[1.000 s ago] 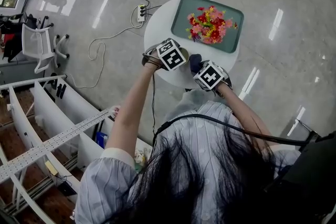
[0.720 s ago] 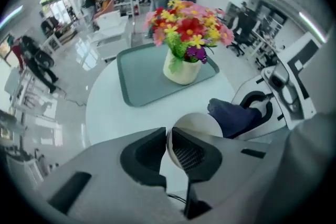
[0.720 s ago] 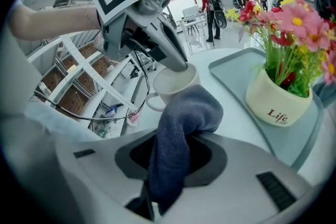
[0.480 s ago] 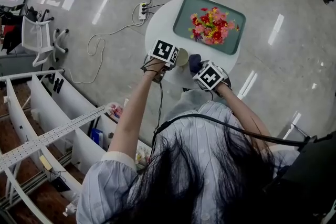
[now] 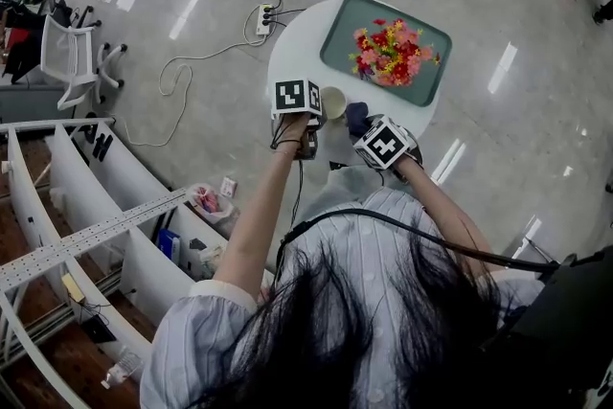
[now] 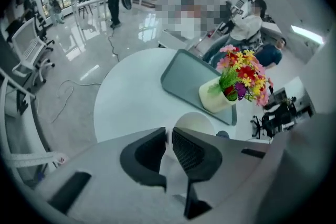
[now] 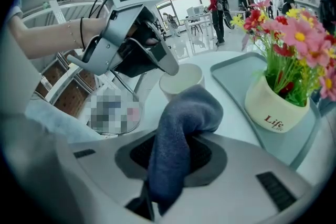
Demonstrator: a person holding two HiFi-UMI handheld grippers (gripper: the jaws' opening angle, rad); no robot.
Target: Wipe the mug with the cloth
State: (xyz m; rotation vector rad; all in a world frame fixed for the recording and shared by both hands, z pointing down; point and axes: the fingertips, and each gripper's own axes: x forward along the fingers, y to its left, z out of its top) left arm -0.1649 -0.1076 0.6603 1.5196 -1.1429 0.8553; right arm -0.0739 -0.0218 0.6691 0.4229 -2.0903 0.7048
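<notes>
**Mug (image 5: 333, 101) pinched by left hand-held gripper (image 6: 169, 134), cloth (image 5: 356, 117) in right hand-held gripper (image 7: 174, 147)**

Head view: a second ago the left hand-held gripper's marker cube (image 5: 298, 97) sat over the mug. It has since swung to the mug's left and shows two faces, so the open mouth is now visible. The right hand-held gripper and the cloth sit where they were. One mug stands by the near edge of the round desk (image 5: 290, 48), with one dark blue cloth just beside it on the right. One teal tray (image 5: 340, 38) carrying one pot of flowers (image 5: 388, 53) takes the far side. There are two grippers in all.

Left gripper view: the jaws are all but together, clamped on a thin white part of the mug's near side. Whether that part is handle or rim I cannot tell.

Right gripper view: the jaws are clamped on the cloth, which runs up between them and folds over toward the mug's side. Whether it touches the mug is unclear. The left gripper's tips meet the mug's rim.
</notes>
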